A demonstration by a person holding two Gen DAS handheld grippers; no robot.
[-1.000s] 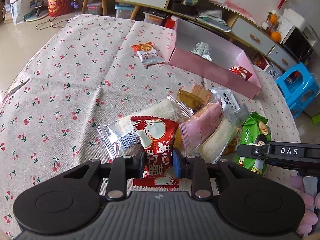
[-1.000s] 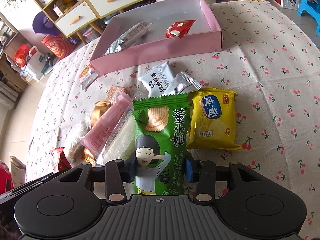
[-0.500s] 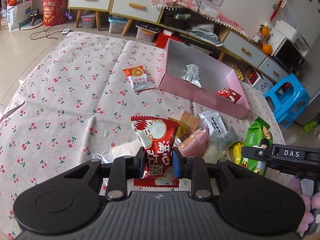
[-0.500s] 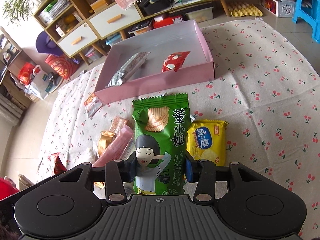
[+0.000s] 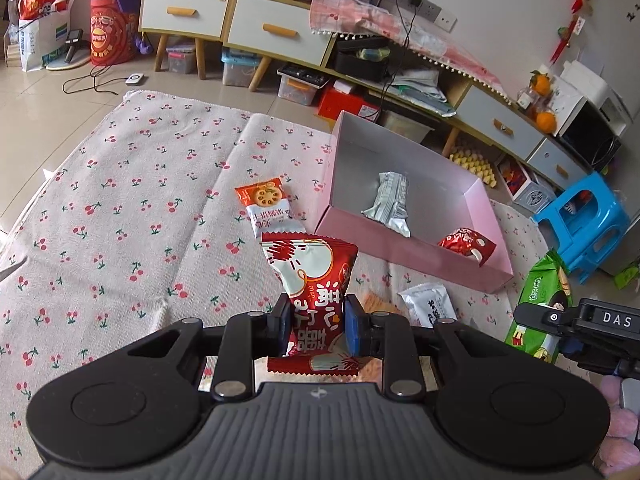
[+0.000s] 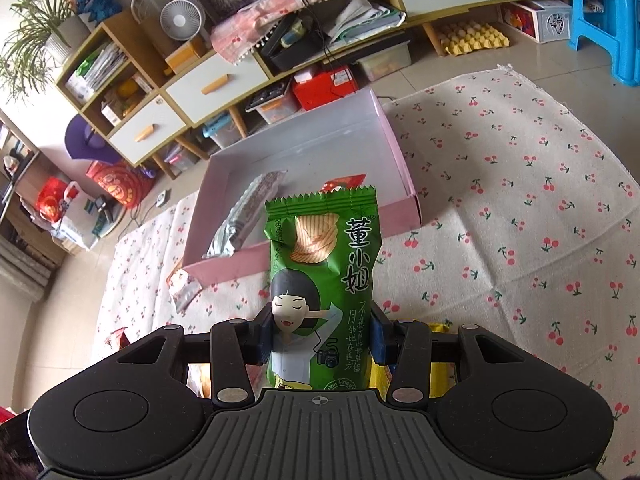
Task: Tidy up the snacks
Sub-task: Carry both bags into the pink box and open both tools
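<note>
My left gripper (image 5: 316,330) is shut on a red and white snack packet (image 5: 310,272), held up above the cherry-print cloth. My right gripper (image 6: 318,336) is shut on a green chip bag (image 6: 324,276), also lifted; it shows at the right of the left wrist view (image 5: 540,300). The pink box (image 5: 404,256) stands ahead, open, with a silver packet (image 5: 390,202) and a small red packet (image 5: 466,242) inside. In the right wrist view the box (image 6: 224,266) is just beyond the green bag.
An orange and white packet (image 5: 266,208) lies left of the box. A white packet (image 5: 430,304) and a yellow bag (image 6: 438,376) lie below the grippers. Cabinets, storage bins and a blue stool (image 5: 580,224) stand beyond the cloth.
Both grippers have risen from the snack pile with their packets and moved toward the pink box. The pile has dropped out of sight beneath them.
</note>
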